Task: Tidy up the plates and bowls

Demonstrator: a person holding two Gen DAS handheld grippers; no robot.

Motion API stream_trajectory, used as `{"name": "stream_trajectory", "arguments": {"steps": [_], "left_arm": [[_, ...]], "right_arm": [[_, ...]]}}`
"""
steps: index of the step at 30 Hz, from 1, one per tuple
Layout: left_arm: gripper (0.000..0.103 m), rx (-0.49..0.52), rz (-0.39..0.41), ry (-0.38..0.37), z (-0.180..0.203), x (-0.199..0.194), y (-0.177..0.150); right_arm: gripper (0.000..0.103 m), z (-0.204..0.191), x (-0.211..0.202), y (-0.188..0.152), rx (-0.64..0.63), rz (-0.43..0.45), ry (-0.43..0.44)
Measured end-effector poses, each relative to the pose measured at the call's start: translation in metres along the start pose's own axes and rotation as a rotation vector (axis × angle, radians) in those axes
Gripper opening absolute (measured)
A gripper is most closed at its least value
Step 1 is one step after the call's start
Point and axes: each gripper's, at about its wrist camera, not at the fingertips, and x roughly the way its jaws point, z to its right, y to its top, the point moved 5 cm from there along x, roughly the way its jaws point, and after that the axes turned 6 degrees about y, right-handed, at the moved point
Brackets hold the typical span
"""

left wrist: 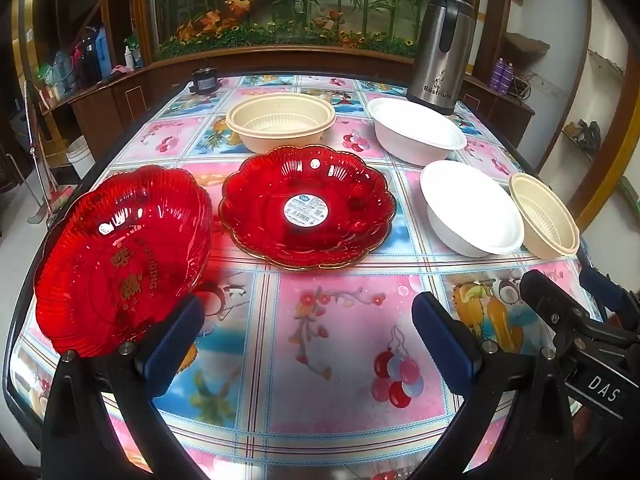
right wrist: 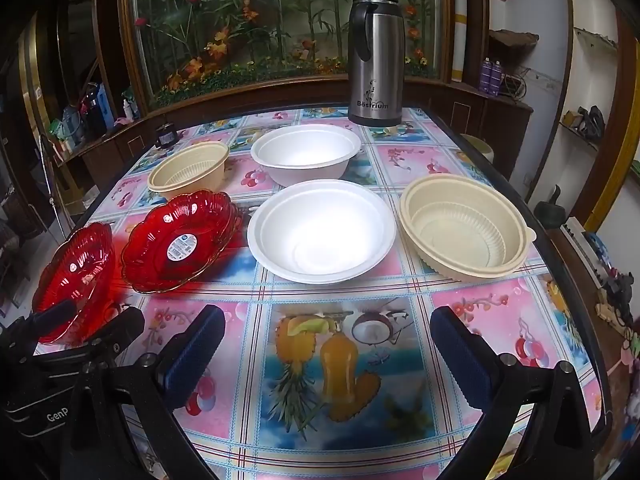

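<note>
Two red scalloped plates lie at the table's left: one with gold lettering (left wrist: 120,264) (right wrist: 76,276) nearest the edge, one with a white sticker (left wrist: 308,206) (right wrist: 180,240) beside it. Two white bowls, near (left wrist: 470,210) (right wrist: 320,230) and far (left wrist: 414,130) (right wrist: 306,154), sit in the middle. A beige ribbed bowl (left wrist: 280,120) (right wrist: 188,170) stands behind the plates, another (left wrist: 544,216) (right wrist: 464,230) at the right. My left gripper (left wrist: 308,344) is open above the cloth in front of the plates, its left finger beside the lettered plate. My right gripper (right wrist: 328,354) is open in front of the near white bowl, holding nothing.
A steel thermos jug (left wrist: 440,52) (right wrist: 374,60) stands at the table's far side, a small dark jar (left wrist: 204,80) (right wrist: 166,136) at the far left corner. The fruit-print tablecloth (right wrist: 340,360) covers the table. Wooden cabinets and a flower display line the back wall.
</note>
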Motion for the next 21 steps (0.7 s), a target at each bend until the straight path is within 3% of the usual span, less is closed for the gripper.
{"name": "stream_trajectory", "arguments": {"steps": [21], "left_arm": [[0.103,-0.002,0.000,0.001,-0.0100,0.0072,-0.0018]], "right_arm": [[0.103,-0.0053,0.0057,-0.0014,0.007,-0.009,0.012]]}}
